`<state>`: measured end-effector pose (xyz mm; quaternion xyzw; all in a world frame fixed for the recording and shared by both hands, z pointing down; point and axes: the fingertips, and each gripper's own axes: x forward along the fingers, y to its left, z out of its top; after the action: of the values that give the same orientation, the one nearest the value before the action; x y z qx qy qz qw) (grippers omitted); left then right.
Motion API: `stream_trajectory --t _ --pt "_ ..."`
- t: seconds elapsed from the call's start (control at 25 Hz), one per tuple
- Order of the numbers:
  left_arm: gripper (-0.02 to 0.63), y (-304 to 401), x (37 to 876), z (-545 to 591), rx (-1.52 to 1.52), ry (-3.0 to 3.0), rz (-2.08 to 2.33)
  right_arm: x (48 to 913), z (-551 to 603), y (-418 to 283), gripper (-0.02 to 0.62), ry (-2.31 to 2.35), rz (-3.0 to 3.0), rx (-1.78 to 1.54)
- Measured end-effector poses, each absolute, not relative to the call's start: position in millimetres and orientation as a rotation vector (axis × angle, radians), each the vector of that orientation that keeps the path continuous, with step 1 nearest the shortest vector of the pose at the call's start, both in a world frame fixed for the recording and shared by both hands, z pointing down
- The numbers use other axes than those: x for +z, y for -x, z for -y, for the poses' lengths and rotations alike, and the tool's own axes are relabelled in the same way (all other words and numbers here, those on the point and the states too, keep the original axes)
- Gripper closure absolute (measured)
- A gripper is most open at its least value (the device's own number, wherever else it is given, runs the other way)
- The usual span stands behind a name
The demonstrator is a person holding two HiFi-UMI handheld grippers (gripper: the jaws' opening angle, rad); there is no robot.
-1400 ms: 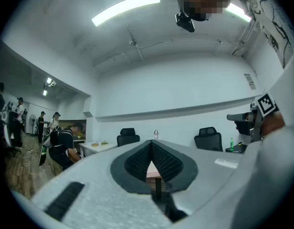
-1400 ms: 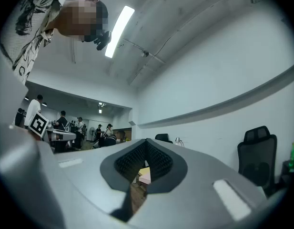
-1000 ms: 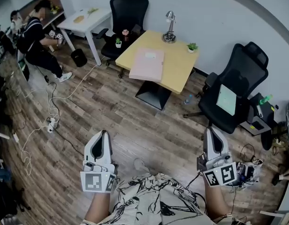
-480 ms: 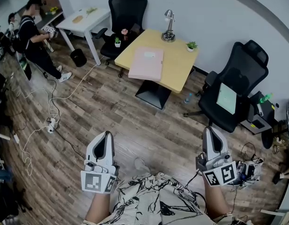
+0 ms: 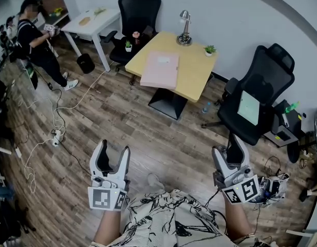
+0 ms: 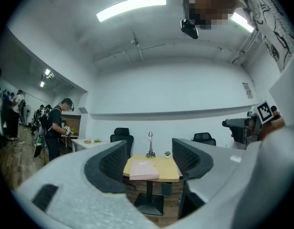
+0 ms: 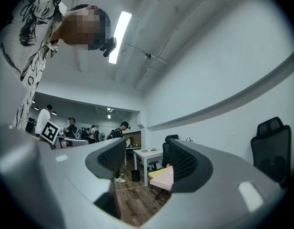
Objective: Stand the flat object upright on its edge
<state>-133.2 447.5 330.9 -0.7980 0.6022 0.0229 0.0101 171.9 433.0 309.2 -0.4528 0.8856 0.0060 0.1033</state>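
Pink flat object: lies flat on the yellow table, its near end at the table's near edge; nothing touches it.
Table surroundings: desk lamp and small potted plant stand at the far edge, apart from the object.
Left gripper: jaws have just been opening and stand apart; nothing between them; held over the wood floor, well apart from the table.
Right gripper: jaws likewise just opening, apart and empty; near the black office chair.

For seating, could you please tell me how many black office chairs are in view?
2: far chair behind the yellow table, near chair at its right. Others may be hidden.
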Motion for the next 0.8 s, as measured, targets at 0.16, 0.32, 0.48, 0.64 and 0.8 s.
stream_trajectory --t 0.16,0.32,0.48,0.64,0.8 --pt "0.244 135.4 332.9 -442.7 0.096 2.505 -1.889 308.4 -427.9 -171.5 0.229 1.337 -2.593 0.001" --pt "0.166 132.5 337.0 -437.3 0.081 2.529 -1.865 312.9 -420.5 -172.2 0.163 1.363 -2.597 -0.013" --pt "0.156 139.2 341.7 -429.5 0.072 2.54 -1.866 314.9 -415.5 -165.4 0.163 1.376 -2.607 -0.004" --pt "0.152 148.8 345.0 -417.4 0.052 2.532 -1.869 319.2 -408.1 -154.9 0.163 1.375 -2.625 -0.01" --pt "0.146 160.7 347.6 -407.6 0.05 2.554 -1.842 320.1 -402.8 -143.4 0.163 1.397 -2.606 0.002"
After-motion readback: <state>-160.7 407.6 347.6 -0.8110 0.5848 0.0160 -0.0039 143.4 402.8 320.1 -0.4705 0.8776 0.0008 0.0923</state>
